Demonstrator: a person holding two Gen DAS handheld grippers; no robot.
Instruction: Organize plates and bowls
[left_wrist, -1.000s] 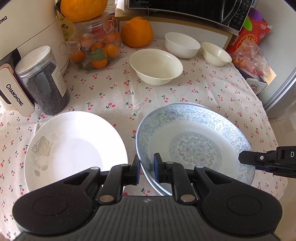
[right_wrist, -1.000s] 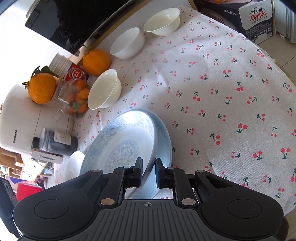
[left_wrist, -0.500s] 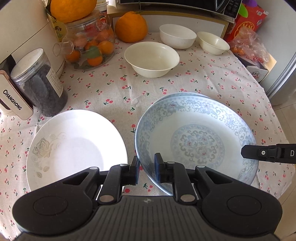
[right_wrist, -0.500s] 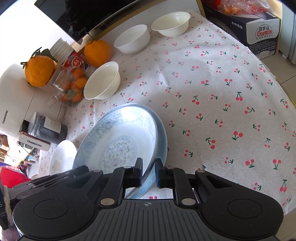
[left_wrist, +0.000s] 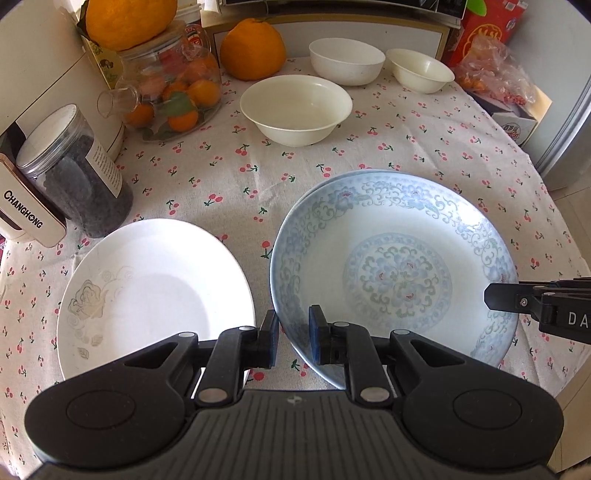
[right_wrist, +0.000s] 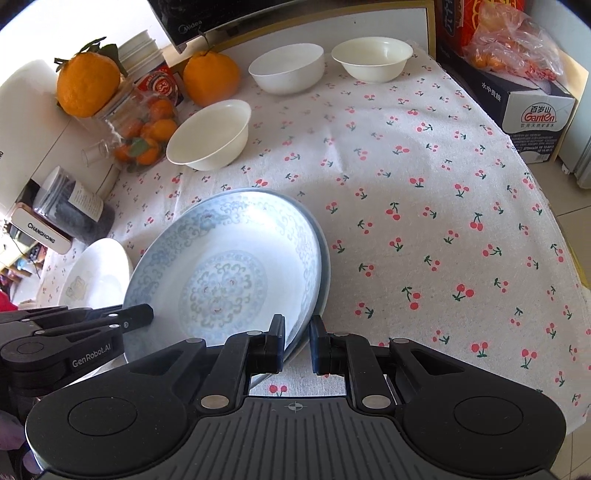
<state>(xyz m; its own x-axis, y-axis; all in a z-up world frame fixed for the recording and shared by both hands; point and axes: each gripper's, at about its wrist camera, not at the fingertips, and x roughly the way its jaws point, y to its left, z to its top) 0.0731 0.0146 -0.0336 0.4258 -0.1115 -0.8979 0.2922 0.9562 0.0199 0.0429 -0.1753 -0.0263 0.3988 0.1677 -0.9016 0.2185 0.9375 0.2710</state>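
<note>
**Glazed ware on printed cloth**

The blue-patterned plate (left_wrist: 395, 273) and white plate (left_wrist: 147, 295) look like glossy, smooth glazed ceramic. The cream bowl (left_wrist: 295, 107) is duller. The tablecloth (right_wrist: 424, 192) is matt woven cloth. The left gripper (left_wrist: 293, 339) is matt black plastic; the jar (left_wrist: 74, 170) is clear plastic.

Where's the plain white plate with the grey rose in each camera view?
Left wrist: white plate lower left, beside the blue plates.
Right wrist: far left edge, partly behind the blue plates.
Shared landmark: the big bowl by the fruit jar.
</note>
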